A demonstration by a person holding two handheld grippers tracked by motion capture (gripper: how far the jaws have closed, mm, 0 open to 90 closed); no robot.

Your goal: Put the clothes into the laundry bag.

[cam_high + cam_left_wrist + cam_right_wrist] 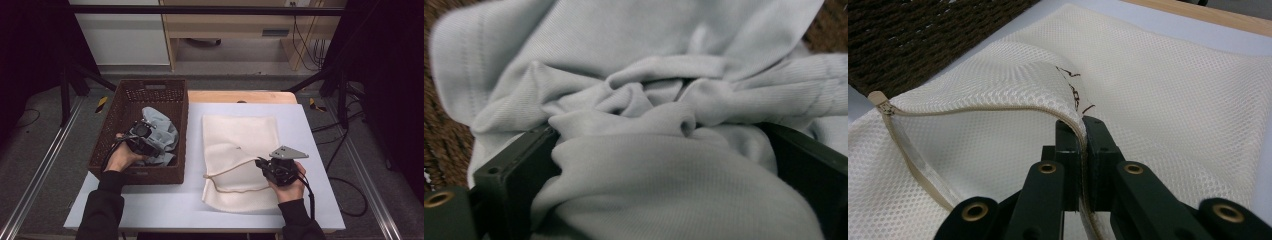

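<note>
Two sets of tongs were engaged: a crumpled pale grey-blue cloth garment was straddled by the left tongs inside the brown woven basket; beside the basket, a cream mesh zippered bag's edge was pinched by the right tongs.
</note>
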